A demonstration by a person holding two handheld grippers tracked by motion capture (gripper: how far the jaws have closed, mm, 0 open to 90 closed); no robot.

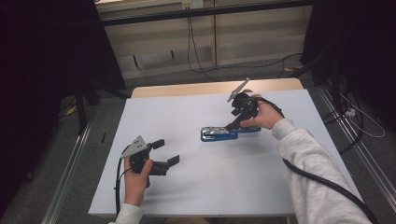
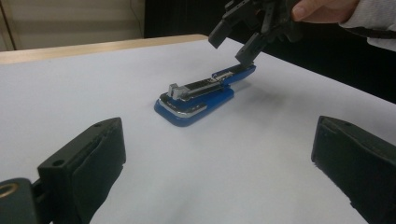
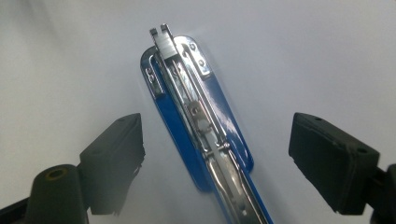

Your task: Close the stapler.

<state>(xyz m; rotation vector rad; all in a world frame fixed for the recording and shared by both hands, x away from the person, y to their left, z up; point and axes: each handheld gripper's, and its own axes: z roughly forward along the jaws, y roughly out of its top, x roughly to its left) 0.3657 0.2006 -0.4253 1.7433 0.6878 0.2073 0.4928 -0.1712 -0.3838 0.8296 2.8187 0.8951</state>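
1. Stapler: blue base with a metal staple channel, lying flat on the white table, right of centre. Its top is swung open, exposing the channel.
2. Right gripper: held by the right hand directly above the stapler's right end, pointing down at it. Jaws are spread wide and grasp nothing; in the right gripper view the stapler lies between them.
3. Left gripper: held by the left hand near the table's near-left area, well apart from the stapler. Jaws are spread, holding nothing.
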